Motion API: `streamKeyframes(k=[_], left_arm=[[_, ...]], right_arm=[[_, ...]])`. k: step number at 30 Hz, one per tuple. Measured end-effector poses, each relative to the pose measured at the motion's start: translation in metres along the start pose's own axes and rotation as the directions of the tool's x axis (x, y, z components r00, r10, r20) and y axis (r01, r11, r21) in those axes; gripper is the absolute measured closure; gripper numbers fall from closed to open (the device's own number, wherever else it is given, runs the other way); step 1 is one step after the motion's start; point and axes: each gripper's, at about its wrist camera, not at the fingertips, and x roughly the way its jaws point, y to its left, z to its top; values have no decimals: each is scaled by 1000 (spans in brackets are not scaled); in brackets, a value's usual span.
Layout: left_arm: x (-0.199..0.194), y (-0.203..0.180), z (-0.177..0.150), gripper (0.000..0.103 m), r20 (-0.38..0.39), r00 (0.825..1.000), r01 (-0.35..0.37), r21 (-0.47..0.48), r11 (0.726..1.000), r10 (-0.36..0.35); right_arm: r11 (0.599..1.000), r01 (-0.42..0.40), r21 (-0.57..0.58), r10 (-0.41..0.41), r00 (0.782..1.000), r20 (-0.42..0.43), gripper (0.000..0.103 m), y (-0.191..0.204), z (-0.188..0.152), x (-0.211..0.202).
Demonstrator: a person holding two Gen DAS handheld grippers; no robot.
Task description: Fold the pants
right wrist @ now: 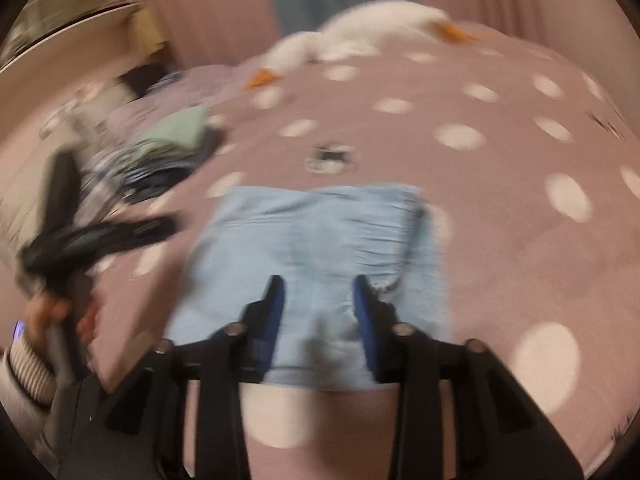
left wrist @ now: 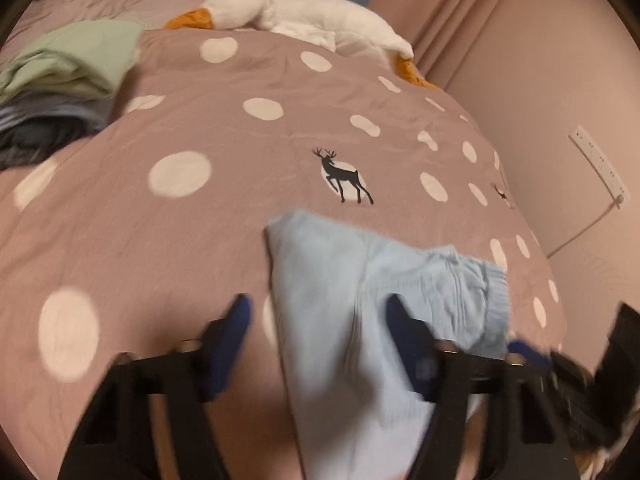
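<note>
Dotted pink duvet [left wrist: 192, 208] holds folded blue pants [right wrist: 316, 248] near its front edge, open room beyond. Left gripper [left wrist: 316, 312] and right gripper [right wrist: 318, 292] both released, jaws apart above the fabric.

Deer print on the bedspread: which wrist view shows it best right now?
The left wrist view: the deer print is sharp there, antlers and legs clear, just beyond the light blue pants. In the right wrist view it is only a dark motion-blurred smudge.

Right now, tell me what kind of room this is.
Most likely a bedroom. The light blue pants lie on a bed with a spotted duvet, a plush goose lies at the far end, and folded clothes are stacked beside it.
</note>
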Motion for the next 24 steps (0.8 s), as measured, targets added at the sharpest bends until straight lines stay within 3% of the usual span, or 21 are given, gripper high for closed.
streamKeyframes(k=[2, 3, 6, 10, 12, 15, 18, 20, 24], left_arm=[[12, -1, 10, 67, -18, 1000, -21, 15, 1000, 21], [17, -2, 14, 68, -19, 999, -33, 20, 999, 33], [27, -8, 22, 68, -19, 1000, -23, 50, 999, 24], [55, -8, 30, 68, -54, 994, -86, 91, 992, 91], [67, -3, 32, 68, -87, 992, -82, 78, 994, 88], [81, -1, 31, 68, -120, 988, -87, 100, 991, 98], [84, 2, 28, 68, -121, 988, -84, 87, 993, 94], [85, 4, 28, 68, -121, 987, -93, 81, 992, 102], [87, 0, 28, 68, -105, 984, -131, 107, 986, 142]], right_arm=[[995, -80, -51, 79, 997, -21, 94, 20, 1, 8], [994, -60, -93, 60, 998, -11, 90, 29, 2, 10], [983, -49, -175, 51, 999, 6, 91, 45, 6, 11], [992, -80, -92, 74, 994, -76, 87, 33, 6, 35], [982, -188, -25, 185, 979, -87, 87, 30, 2, 38], [959, -263, -106, 251, 961, -115, 87, 58, -7, 44], [946, -274, -171, 238, 949, -206, 91, 80, -24, 70], [955, -230, -187, 168, 939, -300, 95, 84, -41, 94], [957, -233, -176, 175, 940, -294, 95, 80, -51, 93]])
